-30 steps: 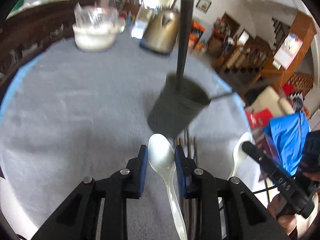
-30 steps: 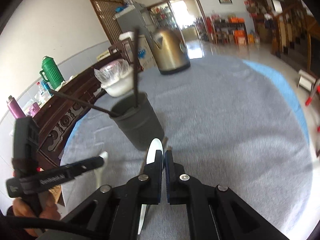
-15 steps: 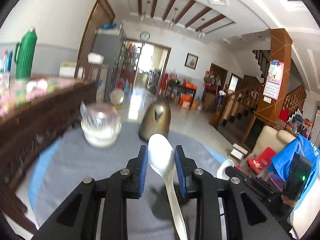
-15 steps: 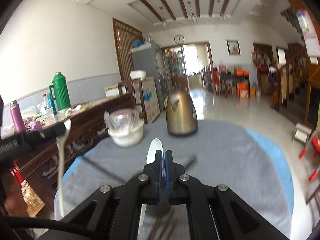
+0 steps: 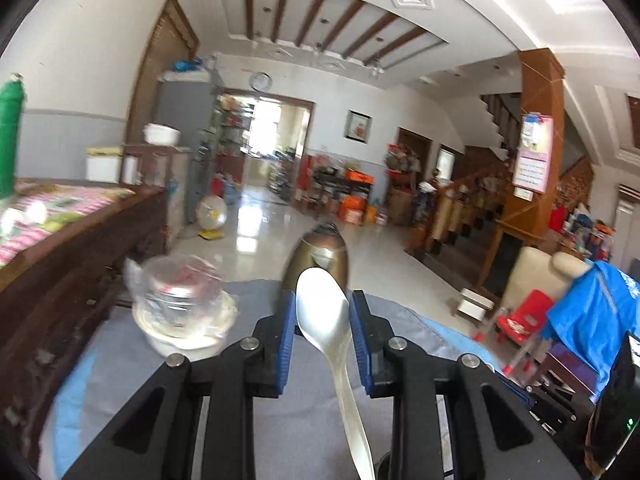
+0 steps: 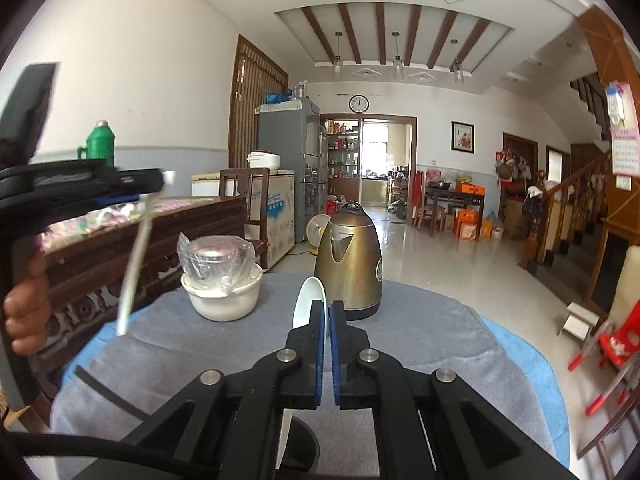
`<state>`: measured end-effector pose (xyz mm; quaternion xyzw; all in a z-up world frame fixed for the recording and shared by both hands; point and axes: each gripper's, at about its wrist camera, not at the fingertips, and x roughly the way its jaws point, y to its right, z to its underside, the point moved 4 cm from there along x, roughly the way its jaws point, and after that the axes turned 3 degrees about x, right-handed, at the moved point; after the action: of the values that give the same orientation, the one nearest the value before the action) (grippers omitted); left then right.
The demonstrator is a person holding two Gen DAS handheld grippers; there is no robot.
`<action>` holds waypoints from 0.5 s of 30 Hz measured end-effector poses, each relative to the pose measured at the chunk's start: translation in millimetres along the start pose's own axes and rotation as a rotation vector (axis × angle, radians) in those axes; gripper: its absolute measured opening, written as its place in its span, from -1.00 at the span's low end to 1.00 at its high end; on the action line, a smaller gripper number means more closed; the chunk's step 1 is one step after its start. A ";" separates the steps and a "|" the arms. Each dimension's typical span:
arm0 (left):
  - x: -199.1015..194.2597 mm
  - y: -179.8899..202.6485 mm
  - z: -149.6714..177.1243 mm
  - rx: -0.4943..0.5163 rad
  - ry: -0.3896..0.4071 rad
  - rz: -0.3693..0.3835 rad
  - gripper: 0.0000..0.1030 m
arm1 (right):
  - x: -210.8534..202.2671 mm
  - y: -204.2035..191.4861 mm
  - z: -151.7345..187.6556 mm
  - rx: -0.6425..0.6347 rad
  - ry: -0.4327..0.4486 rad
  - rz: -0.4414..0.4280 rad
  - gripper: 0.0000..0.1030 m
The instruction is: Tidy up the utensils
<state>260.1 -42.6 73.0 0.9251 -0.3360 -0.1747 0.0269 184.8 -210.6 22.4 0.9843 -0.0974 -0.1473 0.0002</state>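
My left gripper is shut on a white spoon, bowl up, handle running down between the fingers. In the right wrist view the same spoon hangs from the left gripper at the left. My right gripper is shut on a second white spoon, held edge-on, its handle pointing down toward the dark utensil cup just below the fingers. A dark utensil handle leans out of the cup to the left.
A round table with a grey cloth holds a brass kettle and a white bowl with a wrapped container. A dark wooden sideboard stands at the left. Red stools stand beyond the table's right edge.
Both grippers have lifted their spoons off the table and tilted up to level. The utensil cup has dropped from the middle of the views to the bottom edge.
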 end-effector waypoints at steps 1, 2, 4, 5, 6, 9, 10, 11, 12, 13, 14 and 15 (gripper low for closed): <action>10.2 -0.2 5.2 -0.009 -0.017 0.032 -0.45 | 2.7 -2.6 2.6 -0.021 0.005 0.012 -0.95; 16.0 0.7 9.2 -0.023 -0.026 0.067 -0.45 | 4.8 -4.7 5.4 -0.041 0.012 0.024 -0.95; 24.0 4.8 17.7 -0.051 -0.033 0.128 -0.45 | 7.9 -8.2 11.6 -0.069 0.022 0.038 -0.95; 27.4 6.6 20.8 -0.056 -0.034 0.152 -0.45 | 8.6 -10.3 13.5 -0.083 0.034 0.051 -0.94; 30.6 9.4 24.1 -0.058 -0.034 0.175 -0.45 | 8.3 -11.2 14.7 -0.096 0.048 0.061 -0.94; 36.9 19.3 33.2 -0.055 -0.038 0.254 -0.45 | 7.1 -12.9 16.6 -0.109 0.074 0.060 -0.94; 36.3 21.6 33.5 -0.055 -0.035 0.272 -0.45 | 6.2 -12.1 17.4 -0.104 0.078 0.059 -0.94; 35.8 23.6 34.1 -0.053 -0.031 0.287 -0.45 | 5.0 -11.5 17.3 -0.099 0.083 0.059 -0.94; 35.7 25.1 34.0 -0.051 -0.027 0.300 -0.45 | 2.9 -9.9 17.7 -0.087 0.091 0.059 -0.94; 33.5 25.9 34.6 -0.055 -0.022 0.321 -0.45 | 1.3 -8.1 17.7 -0.072 0.099 0.058 -0.94; 32.4 26.5 34.7 -0.059 -0.019 0.336 -0.45 | 0.5 -6.7 17.3 -0.055 0.107 0.056 -0.94; 29.4 27.1 33.6 -0.063 -0.014 0.357 -0.45 | -1.3 -4.8 17.1 -0.042 0.113 0.053 -0.94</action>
<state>253.0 -79.8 37.0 0.8482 -0.4895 -0.1841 0.0843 179.6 -205.2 6.2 0.9879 -0.1199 -0.0932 0.0304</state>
